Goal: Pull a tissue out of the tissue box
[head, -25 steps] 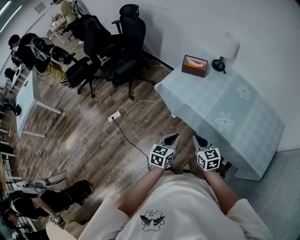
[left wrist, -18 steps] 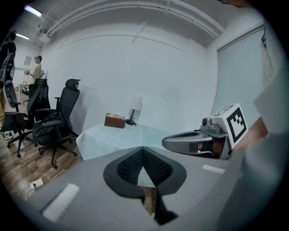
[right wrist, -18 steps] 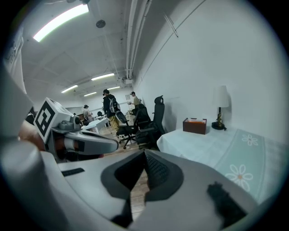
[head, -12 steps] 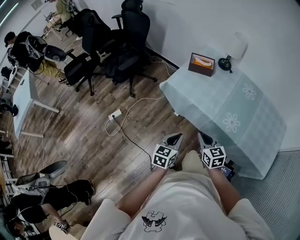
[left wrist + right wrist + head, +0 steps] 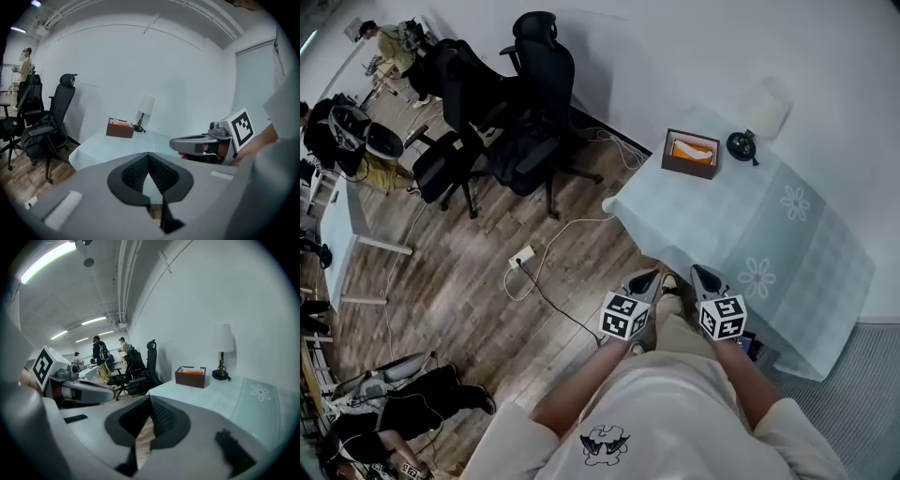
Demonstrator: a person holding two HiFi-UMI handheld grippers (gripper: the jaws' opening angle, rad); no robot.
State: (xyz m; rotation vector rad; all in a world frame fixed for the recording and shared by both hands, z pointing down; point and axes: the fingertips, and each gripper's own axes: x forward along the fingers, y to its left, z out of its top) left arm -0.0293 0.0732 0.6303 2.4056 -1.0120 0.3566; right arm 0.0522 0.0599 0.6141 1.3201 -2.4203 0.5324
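Still well short of the goal: both grippers are carried low in front of me, side by side and close together, and the tissue box (image 5: 690,155) stands well ahead of them on the far part of the table (image 5: 727,230). The left gripper (image 5: 645,278) has its jaws together with nothing between them. In its own view the tips (image 5: 149,159) meet, and the box (image 5: 119,129) sits ahead, a little left of the line it points along. The right gripper (image 5: 701,275) is closed and empty too. From its jaws (image 5: 151,401) the box (image 5: 190,376) lies ahead and a little to the right. Each gripper sees the other just beside it: the right one (image 5: 202,143) off the left's right flank, the left one (image 5: 80,390) off the right's left flank.

Compared with a second ago, the table's near edge has come closer to the tips. The right gripper's tip now reaches the edge of the pale cloth in the head view, where before bare wooden floor (image 5: 469,281) lay between them. The box has slid nearer too, though it stays well apart from both. A shoe (image 5: 667,281) now shows between the two grippers. The jaws are as closed as they were.

Some tissue (image 5: 692,148) shows orange and pale in the box's open top. Just beyond the box, further from the grippers, stands a lamp (image 5: 766,108) with a white shade. Off to the left gripper's far left are dark office chairs (image 5: 534,103).
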